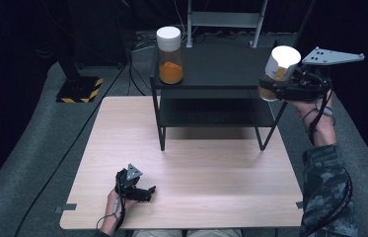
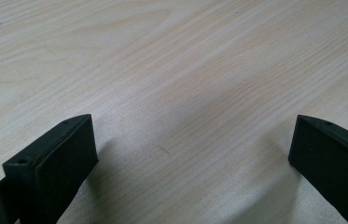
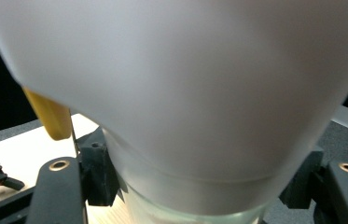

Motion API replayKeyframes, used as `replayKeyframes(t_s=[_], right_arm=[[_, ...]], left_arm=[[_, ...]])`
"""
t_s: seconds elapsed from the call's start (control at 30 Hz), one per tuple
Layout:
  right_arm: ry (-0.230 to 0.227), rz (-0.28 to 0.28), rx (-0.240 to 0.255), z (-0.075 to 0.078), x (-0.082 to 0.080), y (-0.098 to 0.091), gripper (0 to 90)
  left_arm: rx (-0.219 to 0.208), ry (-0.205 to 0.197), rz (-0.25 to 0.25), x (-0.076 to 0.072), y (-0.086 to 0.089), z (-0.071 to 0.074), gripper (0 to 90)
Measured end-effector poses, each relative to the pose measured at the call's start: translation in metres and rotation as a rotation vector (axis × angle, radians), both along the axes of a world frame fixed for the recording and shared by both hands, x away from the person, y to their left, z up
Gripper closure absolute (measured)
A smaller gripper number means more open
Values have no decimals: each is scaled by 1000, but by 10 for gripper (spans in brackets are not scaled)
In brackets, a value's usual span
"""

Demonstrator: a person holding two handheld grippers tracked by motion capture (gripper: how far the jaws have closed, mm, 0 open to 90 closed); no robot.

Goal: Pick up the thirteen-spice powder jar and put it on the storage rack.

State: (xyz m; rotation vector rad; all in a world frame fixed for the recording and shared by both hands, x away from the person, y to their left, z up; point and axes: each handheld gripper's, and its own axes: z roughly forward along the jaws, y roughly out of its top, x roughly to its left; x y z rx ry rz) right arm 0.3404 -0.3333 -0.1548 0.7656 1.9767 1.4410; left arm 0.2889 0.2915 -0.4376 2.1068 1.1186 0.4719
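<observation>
Right gripper point(image 1: 284, 88) is clamped on a jar point(image 1: 280, 71), held in the air just off the right end of the black shelf unit point(image 1: 216, 64), about level with its top board. Jar is tilted, white lid point(image 3: 185, 84) leaning toward the camera. In the right gripper view the jaws press the glass just below the lid.

Risks, as judged:
- Grip sits high on smooth glass; the heavier bottom hangs below. A slip or swing seems possible if the hand jolts.
- The shelf unit's right edge is near; carried in low, the jar's base could knock it.
- A second jar point(image 1: 170, 54) stands on the shelf unit's top, left end. Well apart from the held one, so little collision danger unless the placement goes far left.

Contents: the standing jar holds orange powder in its lower part, white lid on. The held jar shows orange-yellow fill too, shifted by the tilt; lid on.

Left gripper point(image 1: 137, 190) rests on the wooden table point(image 1: 196, 163) in front of the shelf unit, jaws apart, holding nothing.
</observation>
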Motion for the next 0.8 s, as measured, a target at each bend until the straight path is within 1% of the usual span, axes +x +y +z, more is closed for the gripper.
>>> replayKeyframes(t_s=[0.17, 0.33, 0.8], right_arm=[[9, -13, -12, 6, 6, 3, 299], [26, -27, -12, 9, 14, 6, 300], [65, -90, -22, 17, 35, 16, 300]], left_arm=[[0, 0, 0, 0, 0, 0, 4], [0, 0, 0, 0, 0, 0, 4], [3, 1, -2, 0, 0, 0, 5]])
